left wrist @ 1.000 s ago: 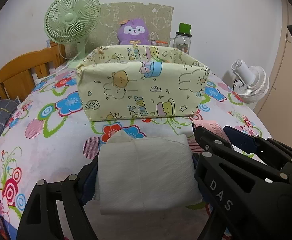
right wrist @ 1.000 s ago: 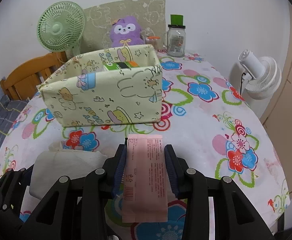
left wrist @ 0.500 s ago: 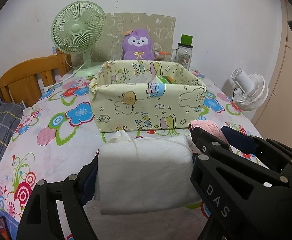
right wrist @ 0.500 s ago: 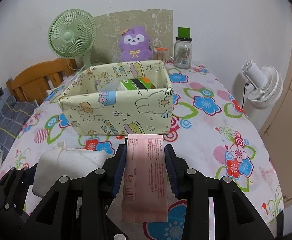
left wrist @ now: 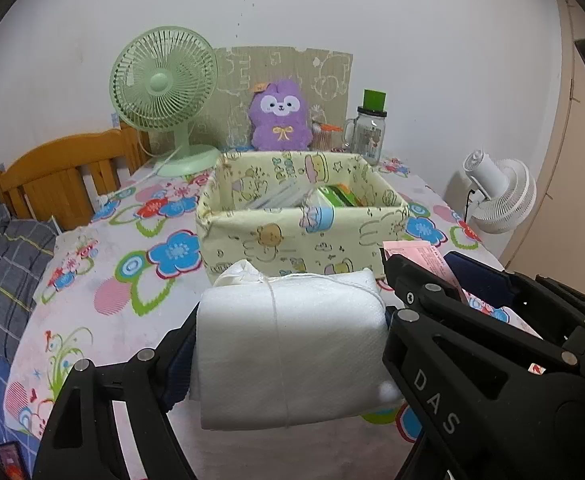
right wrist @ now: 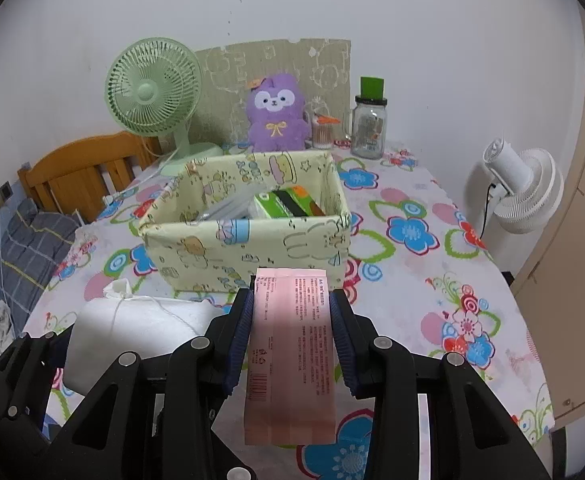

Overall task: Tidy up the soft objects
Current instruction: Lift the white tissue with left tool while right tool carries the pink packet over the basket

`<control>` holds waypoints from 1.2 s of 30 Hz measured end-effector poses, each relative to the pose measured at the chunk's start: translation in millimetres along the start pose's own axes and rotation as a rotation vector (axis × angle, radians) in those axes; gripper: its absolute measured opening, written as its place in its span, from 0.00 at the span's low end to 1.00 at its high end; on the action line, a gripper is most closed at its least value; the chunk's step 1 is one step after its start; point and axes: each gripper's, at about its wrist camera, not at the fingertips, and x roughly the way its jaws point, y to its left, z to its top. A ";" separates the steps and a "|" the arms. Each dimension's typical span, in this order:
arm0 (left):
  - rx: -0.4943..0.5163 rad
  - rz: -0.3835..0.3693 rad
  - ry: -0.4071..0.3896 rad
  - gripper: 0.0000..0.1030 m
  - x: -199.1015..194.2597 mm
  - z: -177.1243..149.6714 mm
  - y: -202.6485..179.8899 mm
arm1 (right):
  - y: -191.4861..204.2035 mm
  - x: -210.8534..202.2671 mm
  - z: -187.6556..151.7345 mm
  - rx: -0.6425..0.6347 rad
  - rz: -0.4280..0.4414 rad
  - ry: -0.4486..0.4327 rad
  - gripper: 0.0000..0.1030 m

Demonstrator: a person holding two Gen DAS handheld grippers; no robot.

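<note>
You are facing a bench [right wrist: 432, 200] covered in a flowered cloth, pushed against a white wall. Along its far edge stand a green fan [left wrist: 163, 80], a purple plush [left wrist: 279, 122] in front of a cardboard sheet, and a glass jar [right wrist: 368, 130] with a green lid. A white fan [right wrist: 522, 196] stands off the bench's right edge, and a wooden bed frame [left wrist: 64, 184] lies beyond the left edge.

Near the middle of the bench sits a yellow fabric box [right wrist: 248, 236] printed with cartoon animals; a green packet [right wrist: 288, 202] and some clear wrapping lie inside it.

Your left tool [left wrist: 290, 336] stands wide, its two pads pressed on the sides of a white tissue bundle [left wrist: 292, 340] tied with string, which it holds above the bench's near edge, in front of the box.

Your right tool [right wrist: 290, 324] is narrow, clamped on a pink packet [right wrist: 292, 344] with printed text and a barcode, held lengthwise between the blue pads. It also hangs just short of the box's near wall. The two tools sit side by side, the pink packet to the right of the white bundle.
</note>
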 end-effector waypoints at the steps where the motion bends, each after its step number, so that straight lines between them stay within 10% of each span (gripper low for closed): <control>1: 0.002 0.001 -0.002 0.82 -1.1 1.4 0.1 | 0.0 -0.4 1.5 -0.002 0.000 -0.001 0.41; 36: 0.043 0.009 -0.051 0.82 4.8 54.4 2.7 | 0.3 1.9 55.3 0.006 0.003 -0.057 0.41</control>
